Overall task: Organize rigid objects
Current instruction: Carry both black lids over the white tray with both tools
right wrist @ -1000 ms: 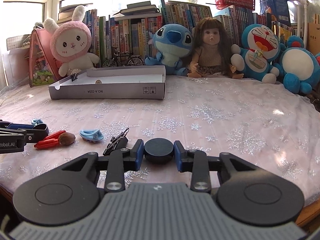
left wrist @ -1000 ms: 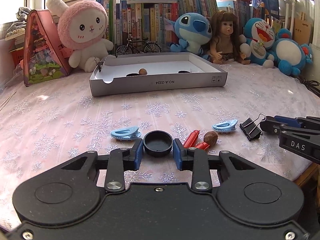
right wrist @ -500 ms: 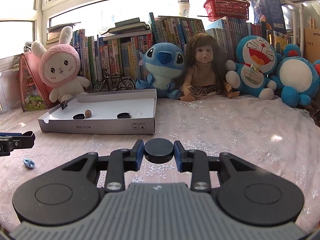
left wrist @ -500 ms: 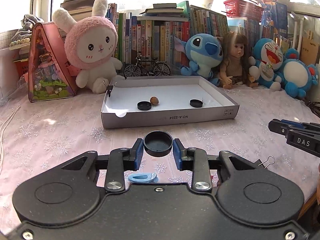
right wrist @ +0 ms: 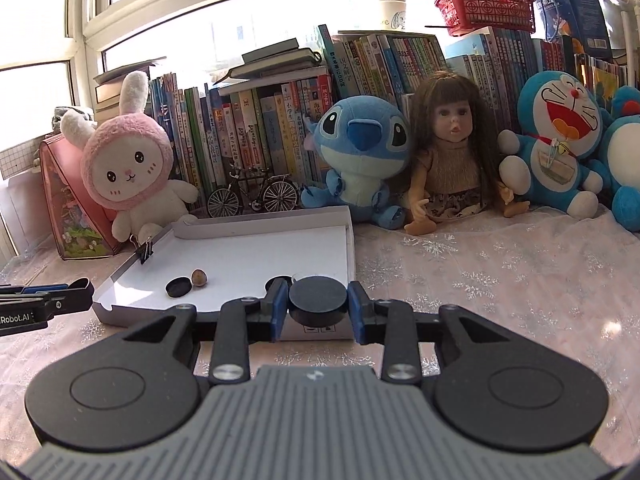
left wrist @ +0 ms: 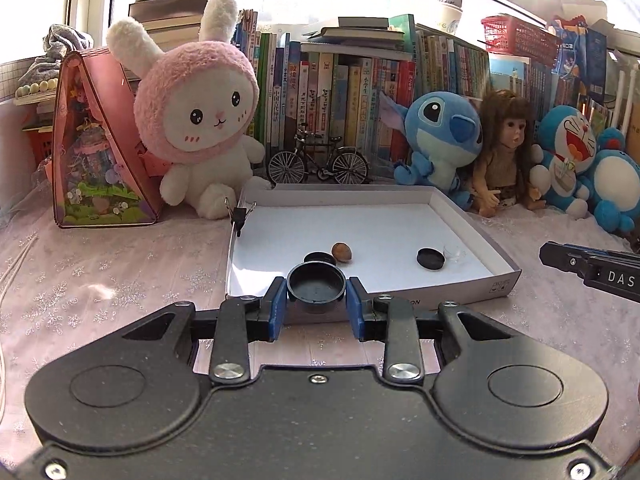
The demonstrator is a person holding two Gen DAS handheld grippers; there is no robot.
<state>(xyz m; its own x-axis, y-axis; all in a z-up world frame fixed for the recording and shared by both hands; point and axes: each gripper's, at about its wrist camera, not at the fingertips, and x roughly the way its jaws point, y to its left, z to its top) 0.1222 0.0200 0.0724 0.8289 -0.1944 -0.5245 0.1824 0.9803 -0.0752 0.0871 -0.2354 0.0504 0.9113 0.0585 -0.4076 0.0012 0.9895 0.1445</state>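
My left gripper (left wrist: 316,307) is shut on a black round cap (left wrist: 316,286), hollow side up, held just above the front wall of the white tray (left wrist: 496,286). My right gripper (right wrist: 318,312) is shut on a second black cap (right wrist: 318,300), flat side up, over the tray's front right corner (right wrist: 347,232). Inside the tray lie two black caps (left wrist: 430,258) (left wrist: 318,257), a brown nut (left wrist: 341,251) and a small clear piece (left wrist: 454,253). A black binder clip (left wrist: 239,214) grips the tray's left wall.
Plush toys, a doll (left wrist: 505,148), a model bicycle (left wrist: 318,160) and a row of books stand behind the tray. A pink triangular box (left wrist: 98,148) stands at the left. The table has a pink snowflake cloth (left wrist: 120,272). The right gripper's tip (left wrist: 588,266) shows at the right of the left wrist view.
Both grippers, each holding its cap, have risen from the table's front and moved forward to the tray. The loose clips and nut near the front edge have dropped out of view.
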